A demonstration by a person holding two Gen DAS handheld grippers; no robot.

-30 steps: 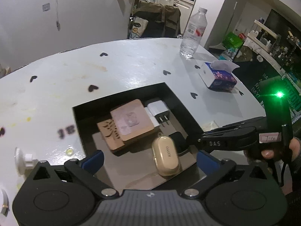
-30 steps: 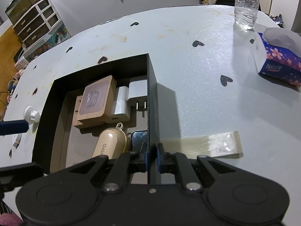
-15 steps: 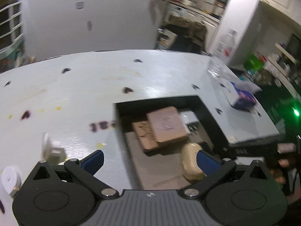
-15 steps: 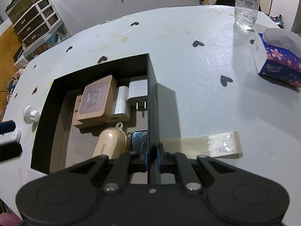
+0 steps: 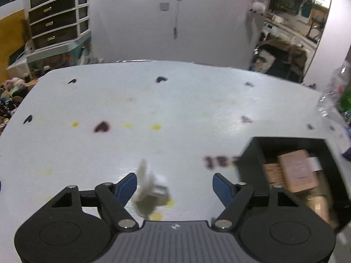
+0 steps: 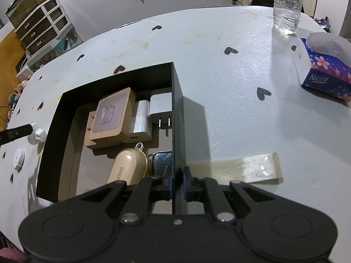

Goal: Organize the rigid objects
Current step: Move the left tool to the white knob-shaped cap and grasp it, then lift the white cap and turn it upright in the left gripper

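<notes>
A black open box (image 6: pixel 177 118) on the white table holds wooden blocks (image 6: pixel 111 118), white chargers (image 6: pixel 160 107), a beige case (image 6: pixel 127 171) and a small dark item (image 6: pixel 162 160). My right gripper (image 6: pixel 177 183) is shut on the box's right wall. My left gripper (image 5: pixel 174 184) is open, and a white knob-like piece (image 5: pixel 151 186) lies on the table between its fingers, near the left one. That piece (image 6: pixel 37 134) sits just left of the box in the right wrist view. The box (image 5: pixel 250 157) is at the right in the left wrist view.
A second white round piece (image 6: pixel 18 160) lies further left. A water bottle (image 6: pixel 287 6) and a tissue box (image 6: pixel 324 68) stand at the far right. A strip of clear tape (image 6: pixel 241 166) lies by the box. Drawers (image 5: pixel 57 24) stand beyond the table.
My left gripper has swung left, away from over the box, and now frames the white knob-like piece. The right gripper and box have not moved.
</notes>
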